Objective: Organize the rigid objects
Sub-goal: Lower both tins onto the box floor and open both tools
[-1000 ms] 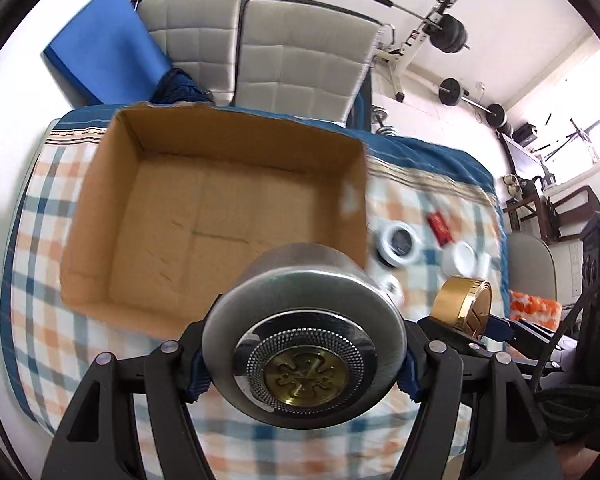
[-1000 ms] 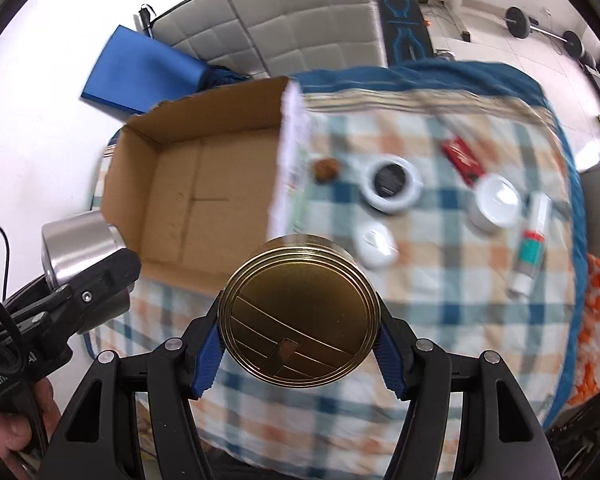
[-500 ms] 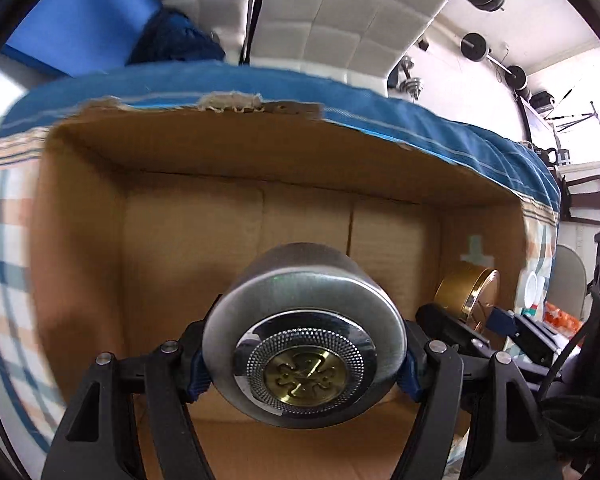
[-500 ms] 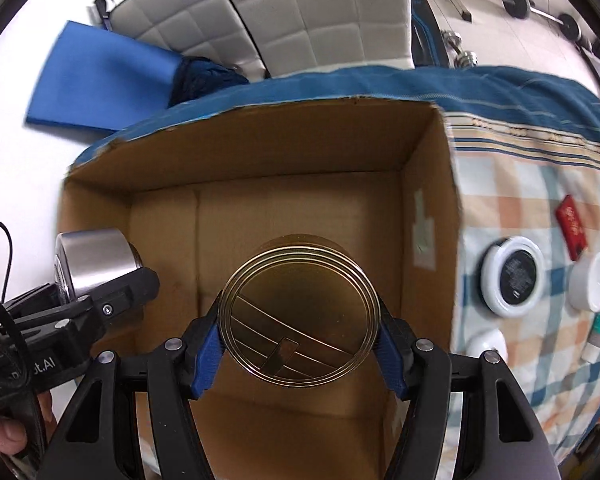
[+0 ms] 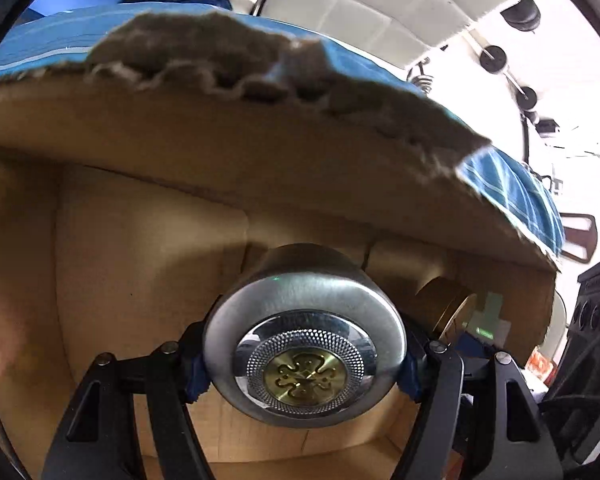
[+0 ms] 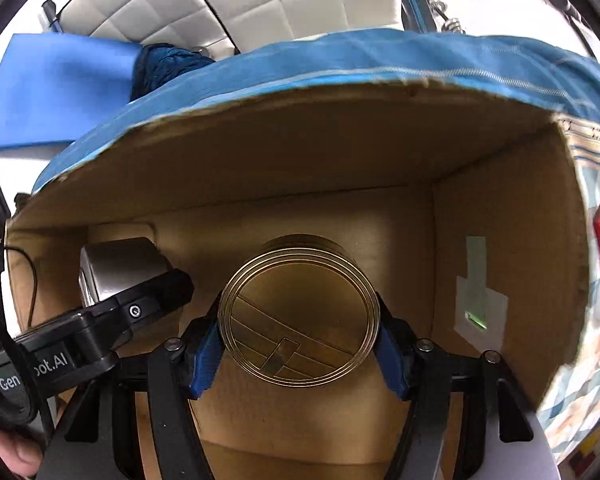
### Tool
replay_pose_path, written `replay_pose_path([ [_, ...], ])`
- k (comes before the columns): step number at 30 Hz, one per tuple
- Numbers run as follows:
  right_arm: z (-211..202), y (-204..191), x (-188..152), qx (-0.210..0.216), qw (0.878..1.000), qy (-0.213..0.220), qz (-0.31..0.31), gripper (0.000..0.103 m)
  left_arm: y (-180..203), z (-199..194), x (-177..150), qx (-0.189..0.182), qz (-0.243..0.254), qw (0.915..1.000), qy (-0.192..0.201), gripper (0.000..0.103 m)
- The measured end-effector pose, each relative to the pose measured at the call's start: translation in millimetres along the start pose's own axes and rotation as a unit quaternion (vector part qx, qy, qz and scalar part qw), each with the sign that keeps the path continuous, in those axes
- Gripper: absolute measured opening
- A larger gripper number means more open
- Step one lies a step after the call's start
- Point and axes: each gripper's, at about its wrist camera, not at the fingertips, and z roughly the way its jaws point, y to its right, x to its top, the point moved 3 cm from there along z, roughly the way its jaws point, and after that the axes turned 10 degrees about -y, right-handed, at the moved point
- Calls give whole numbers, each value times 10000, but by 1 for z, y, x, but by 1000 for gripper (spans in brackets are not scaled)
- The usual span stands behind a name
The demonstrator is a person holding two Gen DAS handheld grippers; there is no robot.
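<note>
Now | left tool clamped on silver tin | right tool clamped on gold tin | both inside cardboard box, tin axes horizontal, floor just below | release next, likely.

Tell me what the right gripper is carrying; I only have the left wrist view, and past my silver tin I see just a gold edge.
Observer: The right gripper is shut on a round gold tin, lid toward the camera.
Operator: Report where it is.
Observer: Inside the cardboard box, near the back wall.
Operator: Say how my left gripper looks from there.
Observer: The left gripper shows at the left, holding the silver tin beside the gold tin, with a gap between them.
</note>
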Motion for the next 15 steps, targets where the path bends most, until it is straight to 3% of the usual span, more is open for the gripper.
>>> replay_pose_path([
  [3, 8, 3, 3, 130, 9998, -84, 112, 68, 1, -2, -1, 172, -114, 9998, -56, 69],
  [7, 11, 5, 2, 261, 9993, -143, 208, 71, 1, -8, -4, 118, -154, 9996, -206, 70],
  [9, 11, 5, 0, 290, 9993, -158, 174, 73, 2, -17, -8, 196, -134, 9996, -124, 73],
  [11, 11, 4, -3, 317, 9992, -188, 149, 75, 5, -29, -14, 239, -84, 9997, 1, 88],
  [15, 3, 2, -12, 384, 9990, -224, 102, 83, 11, -49, -30, 463, 67, 9987, 187, 90],
])
